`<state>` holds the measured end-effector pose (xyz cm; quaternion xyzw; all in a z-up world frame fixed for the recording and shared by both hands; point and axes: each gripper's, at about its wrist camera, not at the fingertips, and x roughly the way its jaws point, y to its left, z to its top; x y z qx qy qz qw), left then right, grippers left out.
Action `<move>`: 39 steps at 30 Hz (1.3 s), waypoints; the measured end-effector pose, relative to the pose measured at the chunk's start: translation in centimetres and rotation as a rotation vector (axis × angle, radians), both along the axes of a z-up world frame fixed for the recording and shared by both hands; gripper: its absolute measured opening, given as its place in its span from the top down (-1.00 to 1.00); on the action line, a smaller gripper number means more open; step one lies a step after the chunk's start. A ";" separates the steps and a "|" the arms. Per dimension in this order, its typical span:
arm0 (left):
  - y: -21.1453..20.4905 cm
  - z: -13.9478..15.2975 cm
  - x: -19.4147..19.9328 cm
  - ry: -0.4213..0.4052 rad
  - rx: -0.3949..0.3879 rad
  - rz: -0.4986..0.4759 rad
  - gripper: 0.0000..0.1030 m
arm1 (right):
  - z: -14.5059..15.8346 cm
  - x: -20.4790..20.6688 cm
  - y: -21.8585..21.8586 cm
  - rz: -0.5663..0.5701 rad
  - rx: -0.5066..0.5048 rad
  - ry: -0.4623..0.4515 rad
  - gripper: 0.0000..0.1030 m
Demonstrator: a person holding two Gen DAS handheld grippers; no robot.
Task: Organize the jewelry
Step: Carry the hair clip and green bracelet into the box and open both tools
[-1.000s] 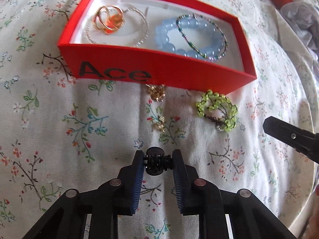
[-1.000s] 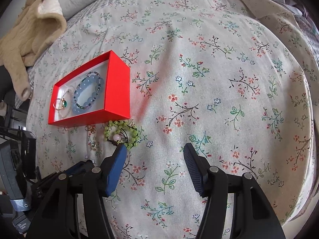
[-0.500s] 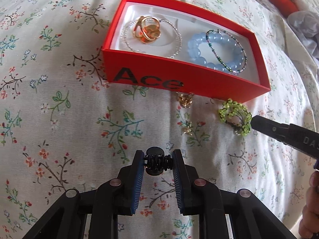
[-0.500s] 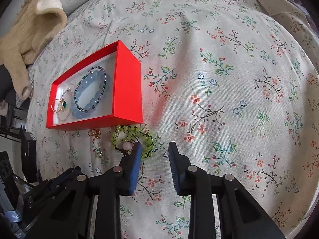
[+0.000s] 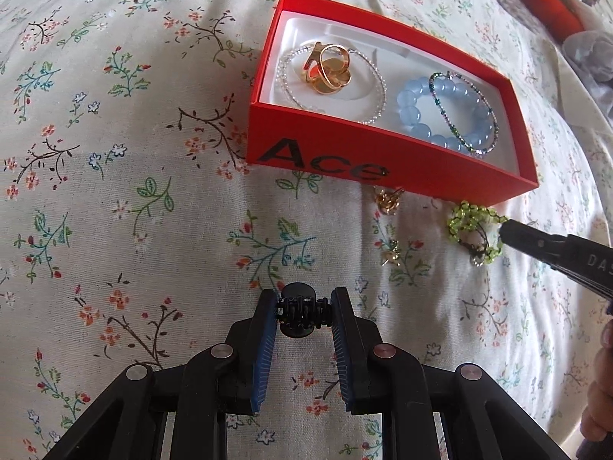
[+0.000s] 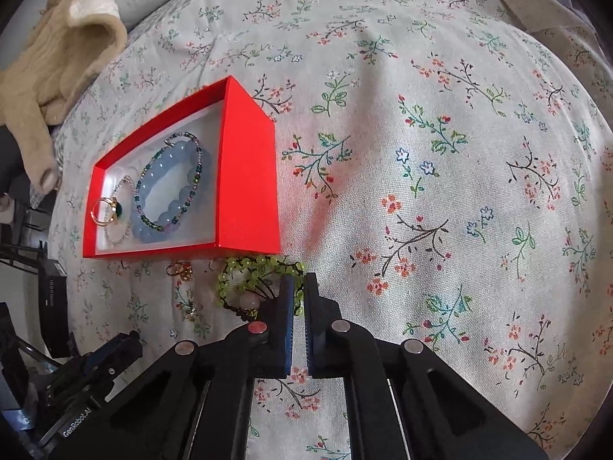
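Pinching a small black hair claw (image 5: 300, 316) between its blue pads, the left gripper (image 5: 302, 320) hangs above the floral bedsheet (image 5: 134, 199). The right gripper (image 6: 300, 299) is nearly pressed together at the edge of the green beaded bracelet (image 6: 245, 280) (whether beads are actually caught, I cannot tell), just beside the red box (image 6: 249, 176) holding a blue bead bracelet (image 5: 444, 115) and gold ring (image 5: 329, 71).

Red box (image 5: 387, 161); floral cream cloth (image 5: 134, 191); lime-green bead bracelet (image 6: 245, 276).
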<state>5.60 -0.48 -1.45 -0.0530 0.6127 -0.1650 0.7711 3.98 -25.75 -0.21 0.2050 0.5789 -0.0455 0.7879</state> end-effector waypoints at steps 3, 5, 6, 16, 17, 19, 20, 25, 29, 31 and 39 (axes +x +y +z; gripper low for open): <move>0.1 0.4 -0.1 -0.005 -0.007 0.005 0.56 | 1.3 -0.6 0.1 0.010 0.004 -0.032 0.91; 0.2 0.7 -0.3 -0.008 -0.012 0.008 0.56 | 2.0 -1.0 0.2 0.016 0.008 -0.051 0.91; 0.3 0.8 -0.5 -0.011 -0.014 0.008 0.56 | 2.4 -1.1 0.3 0.020 0.010 -0.061 0.91; 1.1 2.8 -1.5 -0.058 -0.055 0.018 0.56 | 5.9 -3.1 1.4 0.058 0.025 -0.154 0.91; 1.2 3.1 -1.5 -0.064 -0.060 0.019 0.56 | 6.2 -3.3 1.5 0.061 0.024 -0.163 0.91; 1.7 3.7 -1.6 -0.083 -0.075 0.022 0.56 | 6.9 -3.6 1.6 0.064 0.020 -0.179 0.91; 1.9 4.0 -1.6 -0.095 -0.082 0.024 0.56 | 7.2 -3.8 1.6 0.065 0.019 -0.186 0.91; 2.1 5.6 -1.2 -0.152 -0.124 0.041 0.56 | 8.7 -4.1 1.8 0.069 0.024 -0.231 0.91; 1.7 6.6 -0.5 -0.199 -0.156 0.060 0.56 | 9.9 -3.9 1.8 0.067 0.037 -0.274 0.91; 1.6 6.9 -0.1 -0.219 -0.175 0.068 0.56 | 10.5 -3.7 1.8 0.065 0.044 -0.294 0.91; 0.3 6.5 2.3 -0.263 -0.241 0.064 0.56 | 12.1 -2.2 2.8 0.075 0.082 -0.372 0.91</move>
